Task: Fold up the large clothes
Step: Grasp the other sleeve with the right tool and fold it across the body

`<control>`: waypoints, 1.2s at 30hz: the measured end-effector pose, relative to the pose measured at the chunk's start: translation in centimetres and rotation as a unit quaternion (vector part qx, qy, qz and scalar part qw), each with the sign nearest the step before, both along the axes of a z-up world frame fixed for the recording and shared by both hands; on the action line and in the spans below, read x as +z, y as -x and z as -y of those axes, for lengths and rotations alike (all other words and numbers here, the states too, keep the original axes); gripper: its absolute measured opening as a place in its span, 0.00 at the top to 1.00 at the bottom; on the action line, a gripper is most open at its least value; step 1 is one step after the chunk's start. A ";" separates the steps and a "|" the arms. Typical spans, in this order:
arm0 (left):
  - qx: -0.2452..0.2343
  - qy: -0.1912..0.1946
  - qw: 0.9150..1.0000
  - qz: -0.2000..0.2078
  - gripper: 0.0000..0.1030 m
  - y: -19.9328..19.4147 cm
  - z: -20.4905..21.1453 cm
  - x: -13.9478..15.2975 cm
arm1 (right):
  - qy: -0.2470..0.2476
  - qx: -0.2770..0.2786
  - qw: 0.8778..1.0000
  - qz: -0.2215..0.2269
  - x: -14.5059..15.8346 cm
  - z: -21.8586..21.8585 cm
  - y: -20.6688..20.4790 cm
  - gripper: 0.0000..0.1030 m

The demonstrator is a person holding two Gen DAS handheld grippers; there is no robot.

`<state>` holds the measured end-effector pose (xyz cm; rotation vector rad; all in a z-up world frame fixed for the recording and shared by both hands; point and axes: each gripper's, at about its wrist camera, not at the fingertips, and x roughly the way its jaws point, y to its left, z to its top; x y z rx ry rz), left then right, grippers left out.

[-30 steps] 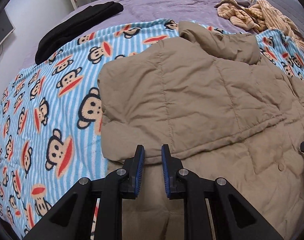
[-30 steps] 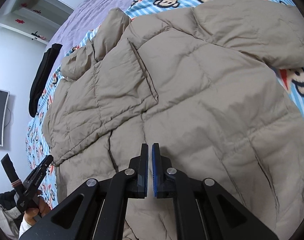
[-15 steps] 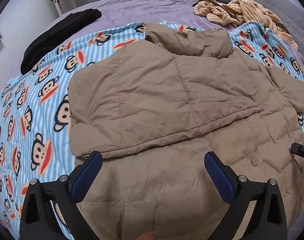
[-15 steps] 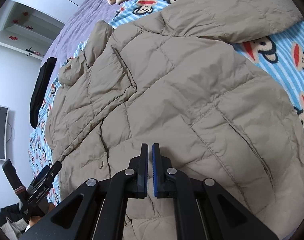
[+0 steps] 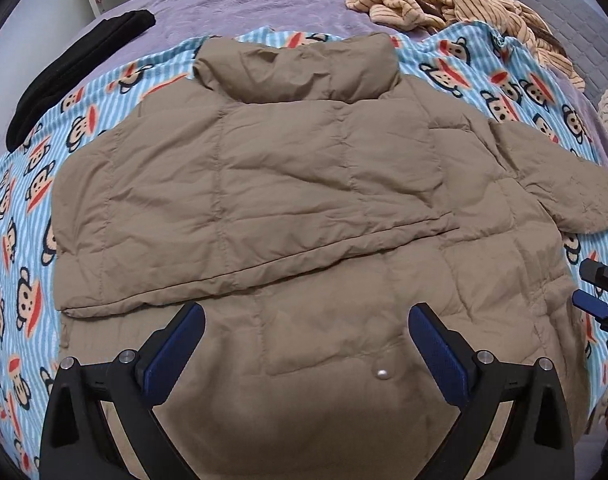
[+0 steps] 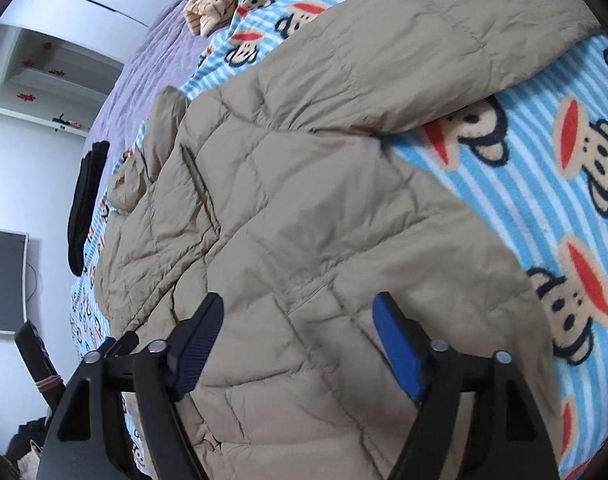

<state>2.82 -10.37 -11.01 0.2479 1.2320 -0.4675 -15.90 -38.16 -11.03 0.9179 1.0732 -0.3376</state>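
Note:
A large tan quilted puffer jacket (image 5: 287, 184) lies flat on a blue striped monkey-print blanket (image 5: 27, 184) on the bed. Its left sleeve is folded across the chest; its right sleeve (image 5: 564, 188) sticks out to the right. My left gripper (image 5: 306, 326) is open and empty, just above the jacket's lower front near a snap button (image 5: 382, 373). My right gripper (image 6: 297, 316) is open and empty over the jacket's (image 6: 304, 208) right side near the hem; its tips also show at the right edge of the left wrist view (image 5: 600, 296). The outstretched sleeve (image 6: 444, 36) lies beyond it.
A black garment (image 5: 75, 68) lies at the far left on the purple bedspread (image 5: 243, 4). A heap of tan striped clothing (image 5: 464, 0) lies at the far right. A wall screen (image 6: 3, 280) and white shelves (image 6: 51, 80) stand past the bed's left side.
Both grippers have opened, the left first, the right in the last half second. The left has moved right to the jacket's middle; the right has moved toward the jacket's right hem.

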 end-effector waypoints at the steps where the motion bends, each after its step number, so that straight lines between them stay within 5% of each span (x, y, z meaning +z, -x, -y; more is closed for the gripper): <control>1: -0.002 0.000 1.000 -0.002 0.01 0.2 0.8 0.0 | -0.003 -0.005 1.000 0.000 0.0 0.8 0.2 0.22; 10: -0.021 0.005 1.000 -0.009 0.01 1.6 6.6 0.1 | -0.013 -0.113 0.993 0.019 0.4 11.4 4.1 0.22; 15: -0.023 0.002 1.000 -0.007 0.01 1.8 8.4 0.2 | -0.029 -0.192 0.980 0.045 0.4 17.6 6.1 0.22; 30: 0.014 0.004 1.000 0.010 0.01 1.0 9.5 0.8 | -0.112 -0.292 0.937 0.156 0.0 28.0 5.3 0.22; 33: 0.034 0.007 0.999 0.018 0.01 0.6 8.7 1.2 | -0.164 -0.310 0.918 0.186 -1.0 28.6 4.9 0.47; 34: 0.041 0.008 0.999 0.021 0.01 0.4 8.4 1.4 | -0.179 -0.312 0.913 0.191 -1.2 28.7 4.8 0.74; 35: 0.049 0.007 0.998 0.024 0.01 0.1 8.0 1.6 | -0.191 -0.313 0.910 0.195 -1.4 28.6 4.5 0.91; 36: 0.057 0.007 0.998 0.027 0.01 -0.1 7.6 1.7 | -0.197 -0.311 0.908 0.201 -1.4 28.5 4.2 0.91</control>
